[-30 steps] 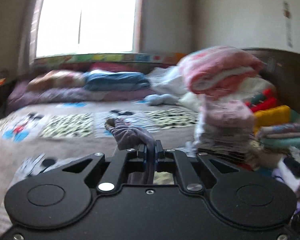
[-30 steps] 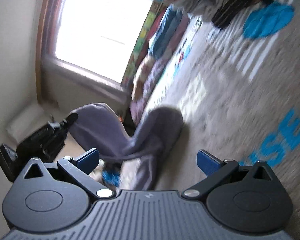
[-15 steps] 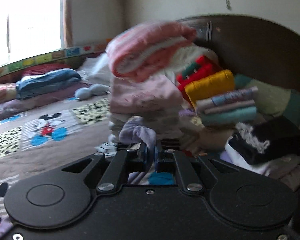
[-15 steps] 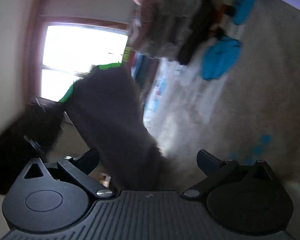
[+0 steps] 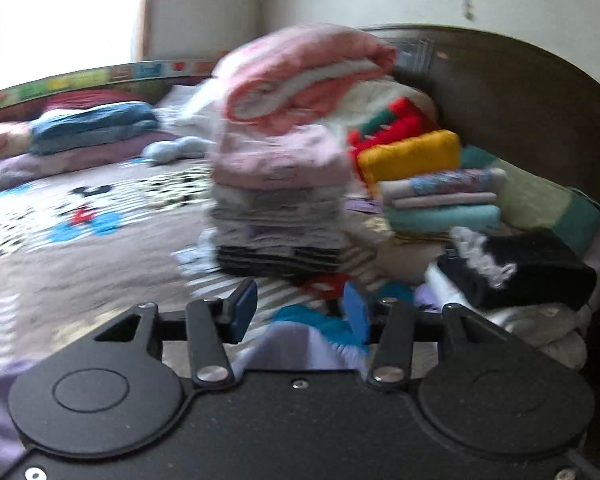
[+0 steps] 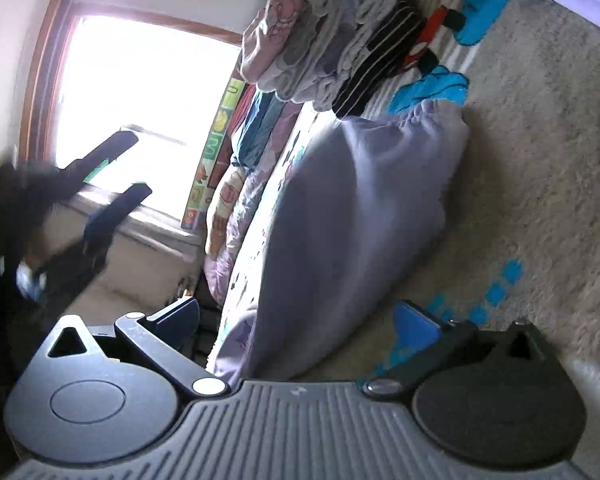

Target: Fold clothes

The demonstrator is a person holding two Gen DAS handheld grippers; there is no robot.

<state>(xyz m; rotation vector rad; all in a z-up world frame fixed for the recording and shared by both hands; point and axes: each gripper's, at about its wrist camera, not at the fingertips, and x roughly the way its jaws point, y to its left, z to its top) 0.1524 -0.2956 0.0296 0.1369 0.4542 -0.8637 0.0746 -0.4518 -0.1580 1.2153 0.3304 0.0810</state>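
1. The lavender garment (image 6: 352,232) is lying folded on the grey printed bedspread (image 6: 540,168), running from the bottom centre of the right wrist view up toward its middle; in the left wrist view its pale edge (image 5: 296,348) is showing at bottom centre.
2. The left gripper (image 5: 300,312) is sitting above that edge with its blue pads partly spread, gripping nothing.
3. The right gripper (image 6: 306,320) is hanging wide open at the lower frame, empty, the garment passing between its fingers without visible contact.
4. A stack of folded clothes (image 5: 280,184) is standing in the centre of the left view, just beyond the garment, topped by a pink blanket (image 5: 304,76).
5. A dark headboard (image 5: 520,92) is filling the upper right.
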